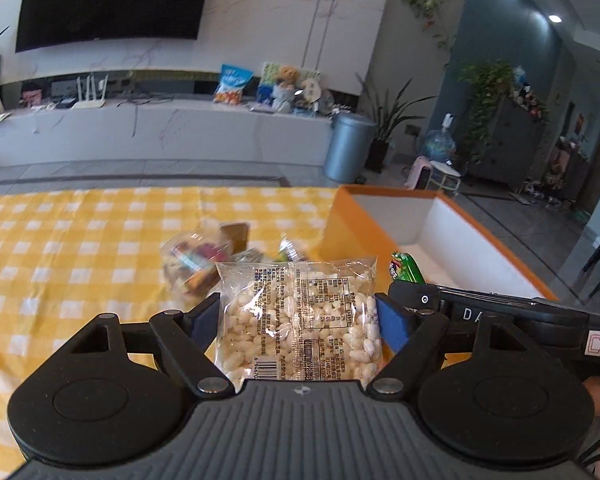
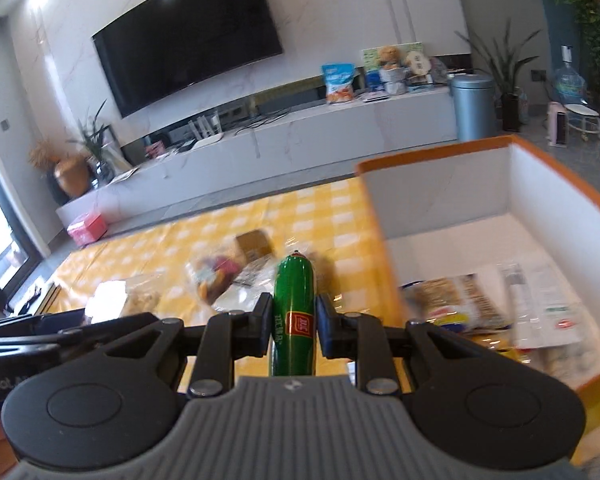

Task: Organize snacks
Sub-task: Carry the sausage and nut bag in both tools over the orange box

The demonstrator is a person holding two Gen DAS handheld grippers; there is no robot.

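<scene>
My left gripper (image 1: 298, 314) is shut on a clear bag of white puffed snacks (image 1: 300, 320), held upright above the yellow checked tablecloth (image 1: 60, 248). My right gripper (image 2: 293, 322) is shut on a green sausage-shaped snack (image 2: 294, 312) with a red label, which also shows at the right of the left wrist view as a green snack tip (image 1: 406, 268). An orange-rimmed white box (image 2: 440, 200) stands to the right; several snack packets (image 2: 480, 304) lie inside it. Loose snacks (image 2: 228, 276) remain in a small pile on the cloth ahead.
The box's near wall (image 1: 340, 228) rises just right of the pile. The right gripper's body (image 1: 500, 320) crosses the left view's right side. A TV console (image 2: 300, 132), a grey bin (image 2: 472, 106) and plants stand beyond the table.
</scene>
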